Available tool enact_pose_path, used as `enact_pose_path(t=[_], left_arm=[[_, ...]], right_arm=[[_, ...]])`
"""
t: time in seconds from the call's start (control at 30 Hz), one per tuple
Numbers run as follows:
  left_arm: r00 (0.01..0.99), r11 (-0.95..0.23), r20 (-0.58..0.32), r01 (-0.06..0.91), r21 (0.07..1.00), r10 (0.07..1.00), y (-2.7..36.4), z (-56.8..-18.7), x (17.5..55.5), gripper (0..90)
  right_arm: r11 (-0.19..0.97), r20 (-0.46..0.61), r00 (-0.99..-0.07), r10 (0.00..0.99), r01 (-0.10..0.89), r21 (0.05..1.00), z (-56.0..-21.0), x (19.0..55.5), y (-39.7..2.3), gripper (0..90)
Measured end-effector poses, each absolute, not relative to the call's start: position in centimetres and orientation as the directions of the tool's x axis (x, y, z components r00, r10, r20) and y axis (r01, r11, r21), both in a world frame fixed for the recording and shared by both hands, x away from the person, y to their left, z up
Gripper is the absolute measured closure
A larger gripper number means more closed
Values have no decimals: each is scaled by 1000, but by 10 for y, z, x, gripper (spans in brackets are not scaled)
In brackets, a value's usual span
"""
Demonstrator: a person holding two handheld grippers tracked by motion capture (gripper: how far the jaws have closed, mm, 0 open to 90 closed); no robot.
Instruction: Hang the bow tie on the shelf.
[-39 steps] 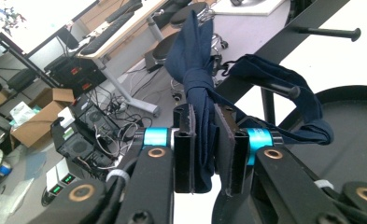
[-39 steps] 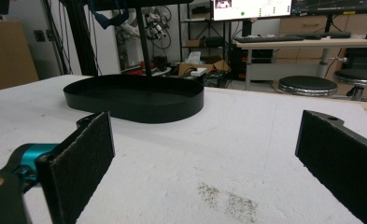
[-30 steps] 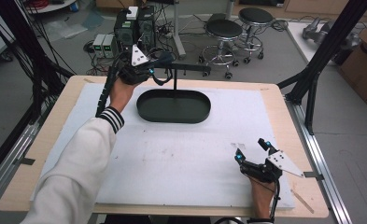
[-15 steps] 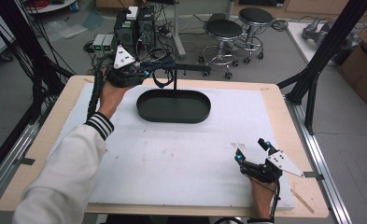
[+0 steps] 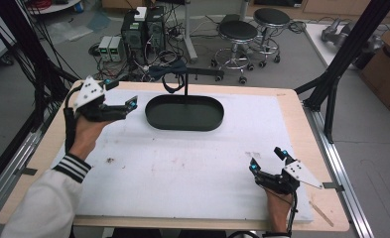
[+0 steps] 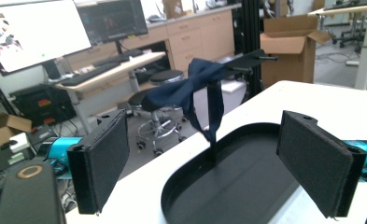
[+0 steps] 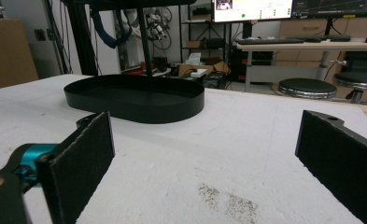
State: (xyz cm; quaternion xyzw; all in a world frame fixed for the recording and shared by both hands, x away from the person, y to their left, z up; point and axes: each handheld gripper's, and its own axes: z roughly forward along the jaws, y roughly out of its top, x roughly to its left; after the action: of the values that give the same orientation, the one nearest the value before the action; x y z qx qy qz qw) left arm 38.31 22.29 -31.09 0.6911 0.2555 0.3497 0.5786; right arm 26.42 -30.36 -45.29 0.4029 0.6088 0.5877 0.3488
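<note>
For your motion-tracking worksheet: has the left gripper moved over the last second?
Yes. The left gripper has pulled back left, away from the stand's post, and now sits beside the black tray.

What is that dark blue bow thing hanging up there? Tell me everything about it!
It is a dark navy bow tie of soft, cloth-like fabric. Its knotted bow sits near the end of the black stand's crossbar, and its neck strap droops beside the upright post. The post rises from an oval black tray on the white table. Only the stand touches the bow tie. The left gripper is open, off to one side of it, holding nothing.
</note>
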Motion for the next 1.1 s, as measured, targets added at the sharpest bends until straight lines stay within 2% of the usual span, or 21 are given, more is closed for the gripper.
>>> enact_pose_path(t=[0.4, 0.63, 0.77, 1.1], left_arm=[[607, -139, 140, -49, 989, 782, 265, -383, 331, 174], [609, -79, 77, -23, 997, 789, 282, -421, 309, 174], [624, -43, 33, 2, 999, 781, 289, -437, 301, 174], [622, -3, -10, 20, 1000, 783, 293, -452, 298, 173]], right_arm=[[-14, 48, -429, 902, 81, 997, -453, 264, -303, 36], [-10, 43, -424, 905, 81, 997, -453, 264, -303, 36], [-4, 38, -422, 906, 82, 997, -453, 264, -302, 36], [-5, 37, -415, 909, 80, 997, -453, 264, -302, 36]])
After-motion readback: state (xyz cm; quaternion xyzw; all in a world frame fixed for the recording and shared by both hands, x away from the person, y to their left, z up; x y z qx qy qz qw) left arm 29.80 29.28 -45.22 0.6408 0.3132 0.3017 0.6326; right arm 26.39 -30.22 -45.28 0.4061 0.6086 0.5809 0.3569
